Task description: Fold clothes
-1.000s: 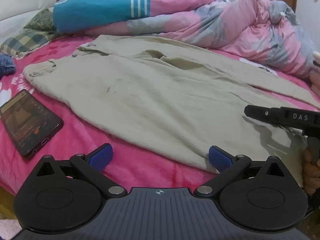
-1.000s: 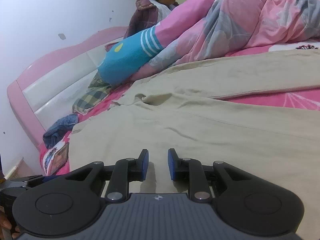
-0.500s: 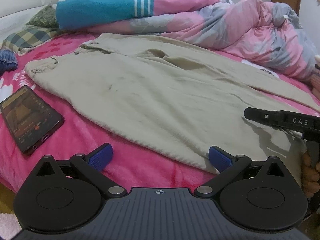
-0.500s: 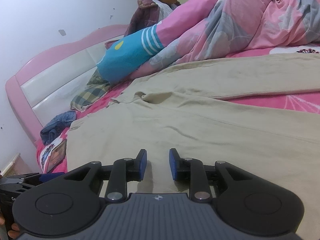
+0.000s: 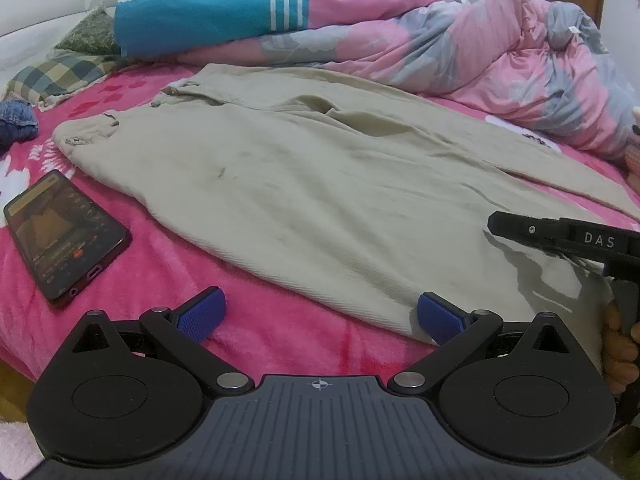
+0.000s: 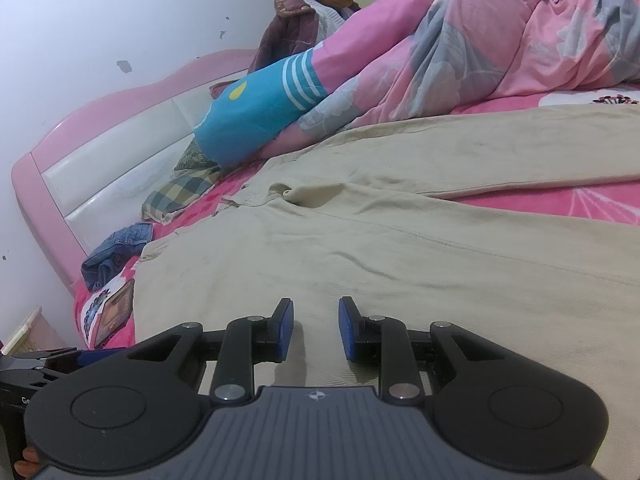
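Beige trousers lie spread flat across the pink bed cover, waistband toward the far left. My left gripper is open wide, low over the near edge of the bed. Its right pad is at the trousers' near hem and its left pad is over bare cover. My right gripper hovers just above the trousers. Its pads are a narrow gap apart with nothing pinched between them. The right gripper also shows at the right edge of the left wrist view, held by a hand.
A phone lies on the cover left of the trousers. A pink and grey quilt and a blue pillow are heaped behind. Folded denim sits by the pink headboard. A person sits at the far side.
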